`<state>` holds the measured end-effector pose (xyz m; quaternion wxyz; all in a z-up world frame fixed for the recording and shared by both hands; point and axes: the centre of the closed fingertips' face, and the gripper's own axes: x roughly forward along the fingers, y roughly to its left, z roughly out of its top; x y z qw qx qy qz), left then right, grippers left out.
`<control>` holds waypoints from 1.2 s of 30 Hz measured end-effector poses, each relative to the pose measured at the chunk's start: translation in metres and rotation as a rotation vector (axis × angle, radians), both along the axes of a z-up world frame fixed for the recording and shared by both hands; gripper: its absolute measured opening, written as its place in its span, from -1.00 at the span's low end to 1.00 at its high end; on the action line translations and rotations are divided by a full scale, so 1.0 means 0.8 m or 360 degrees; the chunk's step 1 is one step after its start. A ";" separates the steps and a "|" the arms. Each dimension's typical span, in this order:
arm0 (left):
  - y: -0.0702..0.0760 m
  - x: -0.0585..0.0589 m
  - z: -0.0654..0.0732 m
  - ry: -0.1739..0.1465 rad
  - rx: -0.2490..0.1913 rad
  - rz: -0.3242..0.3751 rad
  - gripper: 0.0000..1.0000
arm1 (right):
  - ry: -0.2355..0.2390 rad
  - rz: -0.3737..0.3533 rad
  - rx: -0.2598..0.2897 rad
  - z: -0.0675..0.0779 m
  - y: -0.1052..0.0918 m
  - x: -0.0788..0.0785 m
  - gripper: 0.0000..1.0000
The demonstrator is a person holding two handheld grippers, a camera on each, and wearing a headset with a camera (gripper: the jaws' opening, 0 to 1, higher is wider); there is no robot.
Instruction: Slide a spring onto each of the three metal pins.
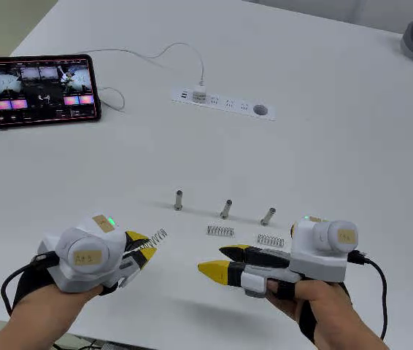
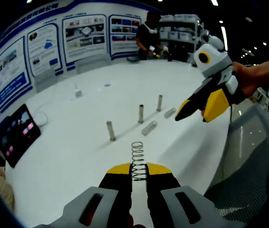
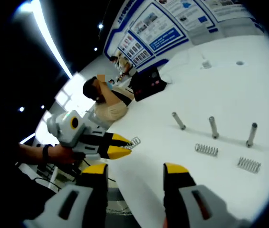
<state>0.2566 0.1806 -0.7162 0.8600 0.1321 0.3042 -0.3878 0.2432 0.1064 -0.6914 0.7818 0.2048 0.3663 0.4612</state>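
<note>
A white surface point(image 1: 323, 168) carries the work. The left gripper point(image 1: 145, 246) has its jaws clamped on a small coiled steel spring point(image 1: 157, 236), long axis projecting forward toward the leftmost upright metal pin point(image 1: 178, 200) (on the far side, slightly right). The right gripper point(image 1: 211, 261), jaws apart and empty, lies farther from that pin.

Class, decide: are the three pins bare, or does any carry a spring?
Bare. The pins stand uncovered; two springs lie on the table; the left gripper grips the third spring.
</note>
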 end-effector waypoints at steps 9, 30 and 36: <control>-0.024 -0.029 0.023 -0.0004 -0.0072 -0.0105 -0.80 | -0.0001 0.0097 0.0072 0.009 0.029 -0.002 -0.20; -0.059 -0.052 0.054 -0.0057 -0.0100 -0.0304 -0.80 | 0.0044 0.0200 0.0207 0.027 0.043 -0.022 -0.66; -0.063 -0.053 0.056 -0.0053 -0.0102 -0.0341 -0.80 | 0.0033 0.0202 0.0229 0.034 0.039 -0.023 -0.73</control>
